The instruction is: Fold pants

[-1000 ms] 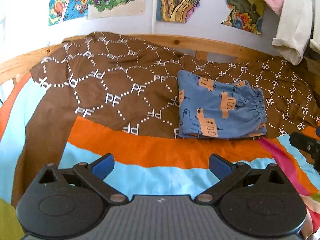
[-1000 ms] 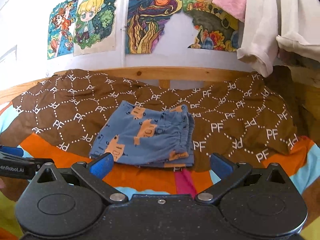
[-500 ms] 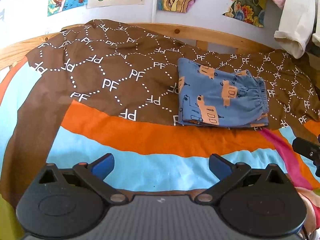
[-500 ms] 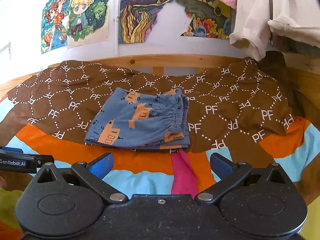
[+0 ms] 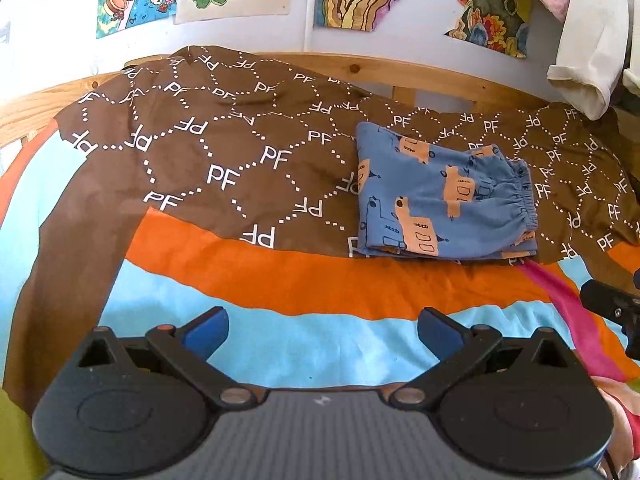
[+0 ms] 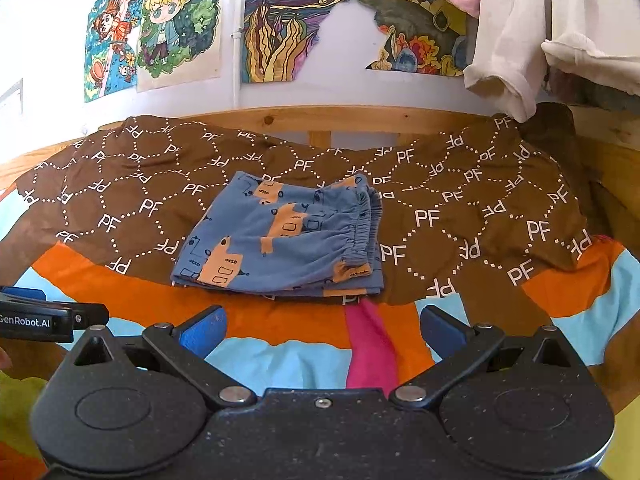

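Fingers [image 6: 202,330] spread, empty; blue pants [image 6: 284,240] folded flat (orange trucks).

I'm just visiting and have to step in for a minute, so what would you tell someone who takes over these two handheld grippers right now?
Left gripper: open, holding nothing, over the striped bedding.
Right gripper: open, holding nothing, in front of the pants.
Blue pants: folded into a compact stack with the elastic waistband on the right, lying on the brown blanket at its near edge, touched by neither gripper.
Done: the fold looks complete.
Left: probably nothing; at most tidy the edges.
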Action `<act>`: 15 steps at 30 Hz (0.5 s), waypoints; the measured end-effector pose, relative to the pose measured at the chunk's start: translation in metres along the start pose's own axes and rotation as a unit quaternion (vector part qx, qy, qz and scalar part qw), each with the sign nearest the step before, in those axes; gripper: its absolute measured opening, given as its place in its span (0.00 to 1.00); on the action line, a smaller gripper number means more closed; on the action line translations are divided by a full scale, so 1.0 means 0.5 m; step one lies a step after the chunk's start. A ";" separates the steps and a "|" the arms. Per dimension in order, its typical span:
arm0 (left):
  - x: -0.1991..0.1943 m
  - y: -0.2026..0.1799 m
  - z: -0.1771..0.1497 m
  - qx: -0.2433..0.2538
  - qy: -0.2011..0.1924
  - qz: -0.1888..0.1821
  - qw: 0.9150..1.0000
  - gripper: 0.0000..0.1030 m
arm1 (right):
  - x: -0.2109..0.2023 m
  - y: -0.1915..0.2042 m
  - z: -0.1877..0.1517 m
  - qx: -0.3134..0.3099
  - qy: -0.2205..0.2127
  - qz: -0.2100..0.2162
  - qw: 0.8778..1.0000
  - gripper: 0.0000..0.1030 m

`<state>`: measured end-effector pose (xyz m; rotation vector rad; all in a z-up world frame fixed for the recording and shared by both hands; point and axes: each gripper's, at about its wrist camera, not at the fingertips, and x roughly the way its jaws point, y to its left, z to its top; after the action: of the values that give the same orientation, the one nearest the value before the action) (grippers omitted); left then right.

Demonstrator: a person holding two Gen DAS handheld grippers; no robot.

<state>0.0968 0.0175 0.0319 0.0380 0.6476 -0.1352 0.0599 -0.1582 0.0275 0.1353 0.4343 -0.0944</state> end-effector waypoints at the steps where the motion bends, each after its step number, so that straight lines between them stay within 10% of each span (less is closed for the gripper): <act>1: 0.000 -0.001 0.000 0.001 0.000 0.000 1.000 1.00 | 0.000 0.000 0.000 0.000 0.000 0.000 1.000 0.99; 15: -0.005 -0.015 0.002 0.017 -0.001 0.010 1.000 1.00 | 0.003 -0.009 -0.001 0.005 0.005 -0.005 1.000 0.99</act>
<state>0.0943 0.0101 0.0346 0.0781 0.6425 -0.1268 0.0607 -0.1625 0.0259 0.1436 0.4438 -0.1050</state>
